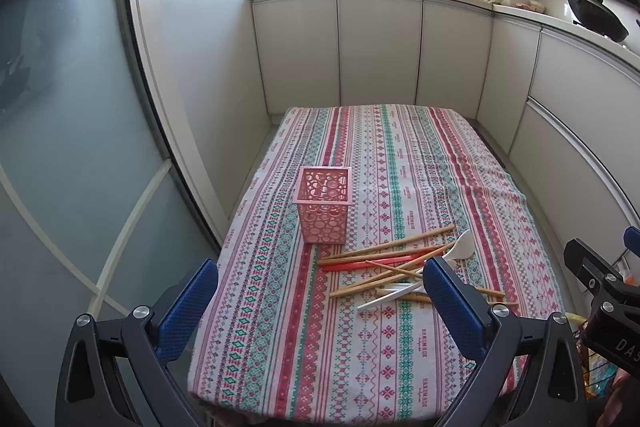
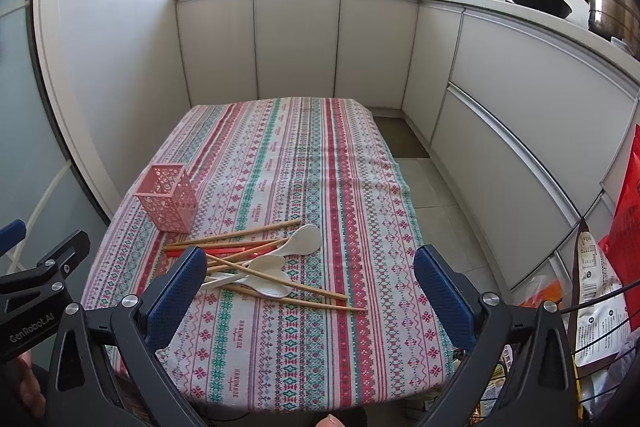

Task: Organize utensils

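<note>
Worktop [image 2: 304,339] under a striped, cross-stitch-patterned cloth in red, green and white: it fills the space ahead of both your jaws.

Left gripper [image 1: 320,291]: jaws wide, holding nothing, above the near end of the worktop. Right gripper [image 2: 310,277]: jaws also wide, also empty.

Pink perforated plastic square holder [image 1: 323,205]: upright, beyond the left jaws and slightly toward their left finger; from the right wrist it stands beyond and left of the left finger. One of these, apparently empty.

Utensil heap: just beyond the right finger of your left jaws, and between the right jaws toward their left finger. All of it lies crossed and overlapping on the cloth, near the holder but not touching it.

Count:
- white plastic spoons [image 2: 276,267]: three bowls visible
- bamboo chopsticks [image 2: 240,233]: about six; overlaps make the figure unsure
- red plastic chopsticks [image 2: 224,250]: appear to be two, lying side by side

Risks from here, judged:
- The pile is tangled. Lift one stick and you may drag its neighbours, perhaps toward the near edge.
- Thin round sticks lying flat on soft cloth: your jaws could pinch fabric or let the stick roll out.
- The holder looks light. A long utensil dropped in at a slant, or a knock on the rim, could tip it; steady it with your left jaws.
</note>
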A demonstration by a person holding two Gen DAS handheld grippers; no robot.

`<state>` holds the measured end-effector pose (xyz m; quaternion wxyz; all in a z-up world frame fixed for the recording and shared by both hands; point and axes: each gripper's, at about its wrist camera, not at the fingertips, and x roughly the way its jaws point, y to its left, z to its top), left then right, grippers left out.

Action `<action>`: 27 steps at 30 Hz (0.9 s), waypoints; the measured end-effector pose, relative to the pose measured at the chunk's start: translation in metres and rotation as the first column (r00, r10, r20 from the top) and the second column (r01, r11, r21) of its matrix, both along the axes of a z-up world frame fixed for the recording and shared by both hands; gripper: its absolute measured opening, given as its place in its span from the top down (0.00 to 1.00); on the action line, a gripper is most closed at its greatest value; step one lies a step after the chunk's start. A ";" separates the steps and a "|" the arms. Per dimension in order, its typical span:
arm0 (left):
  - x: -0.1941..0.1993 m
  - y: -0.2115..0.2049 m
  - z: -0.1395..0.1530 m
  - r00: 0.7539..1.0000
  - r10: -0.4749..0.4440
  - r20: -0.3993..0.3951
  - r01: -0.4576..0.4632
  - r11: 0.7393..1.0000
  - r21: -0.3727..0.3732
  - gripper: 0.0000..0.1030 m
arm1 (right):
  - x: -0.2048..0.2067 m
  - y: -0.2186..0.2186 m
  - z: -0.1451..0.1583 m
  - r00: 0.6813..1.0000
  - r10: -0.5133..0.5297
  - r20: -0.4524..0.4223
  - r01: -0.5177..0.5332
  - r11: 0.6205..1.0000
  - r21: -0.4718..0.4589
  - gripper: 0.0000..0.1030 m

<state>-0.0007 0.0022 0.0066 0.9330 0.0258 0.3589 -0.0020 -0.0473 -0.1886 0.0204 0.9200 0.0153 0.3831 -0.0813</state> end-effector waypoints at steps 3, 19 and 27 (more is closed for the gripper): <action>0.000 0.000 0.000 1.000 -0.003 0.000 0.003 1.000 -0.001 0.00 | 0.000 0.000 0.001 1.000 -0.004 0.000 0.004 1.000 0.001 0.00; 0.001 0.002 -0.004 1.000 -0.003 -0.003 0.003 1.000 -0.001 0.00 | 0.001 -0.001 0.003 1.000 0.000 -0.001 0.000 1.000 0.017 0.00; 0.001 0.001 -0.006 1.000 -0.003 -0.005 0.003 1.000 0.002 0.00 | 0.000 -0.002 0.004 1.000 -0.008 0.002 0.007 1.000 0.024 0.00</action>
